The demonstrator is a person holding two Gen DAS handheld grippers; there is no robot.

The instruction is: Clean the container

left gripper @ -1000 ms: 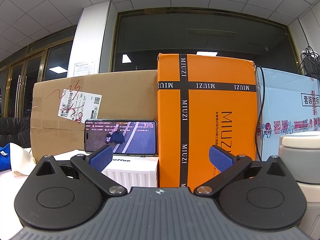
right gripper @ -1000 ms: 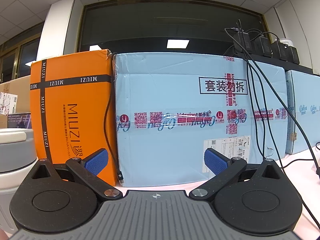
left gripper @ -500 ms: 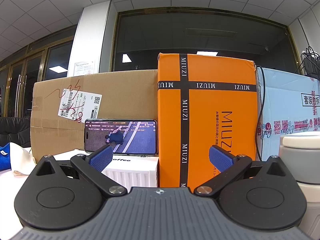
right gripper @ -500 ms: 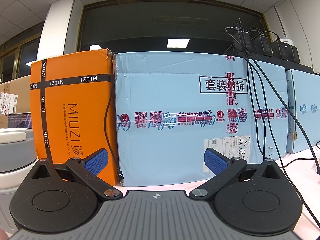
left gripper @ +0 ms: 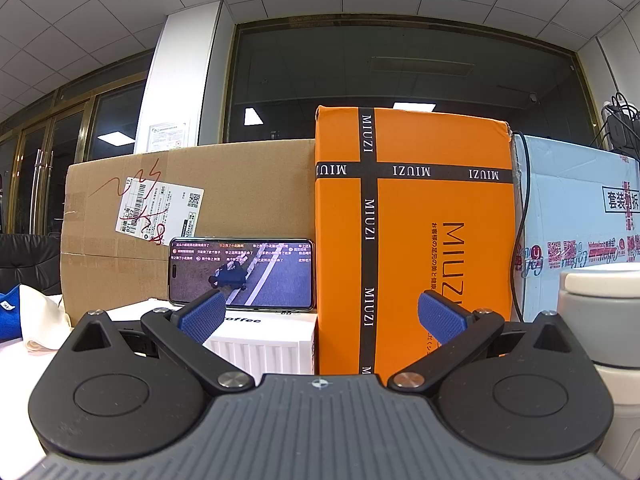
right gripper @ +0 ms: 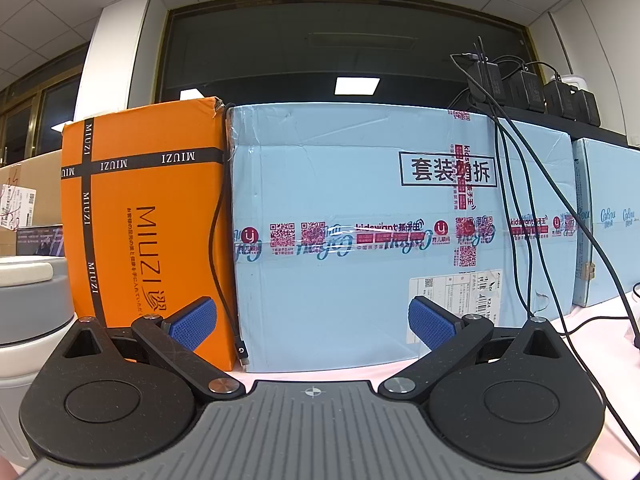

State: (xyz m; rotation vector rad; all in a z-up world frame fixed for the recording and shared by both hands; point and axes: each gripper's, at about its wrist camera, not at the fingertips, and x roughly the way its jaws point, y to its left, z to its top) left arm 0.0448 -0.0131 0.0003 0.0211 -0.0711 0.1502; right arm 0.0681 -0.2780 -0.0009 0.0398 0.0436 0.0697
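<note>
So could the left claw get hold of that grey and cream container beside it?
Probably yes: the left claw is open and empty, and the grey and cream container stands close on its right, nothing between.

Phone [left gripper: 241, 273] stands left of orange box [left gripper: 414, 236], container [left gripper: 600, 320] right.

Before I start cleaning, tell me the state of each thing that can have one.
left gripper: open, holding nothing
right gripper: open, holding nothing
container: upright, lid on
phone: screen on, propped on its side
cable plug: unplugged, hanging loose
</note>
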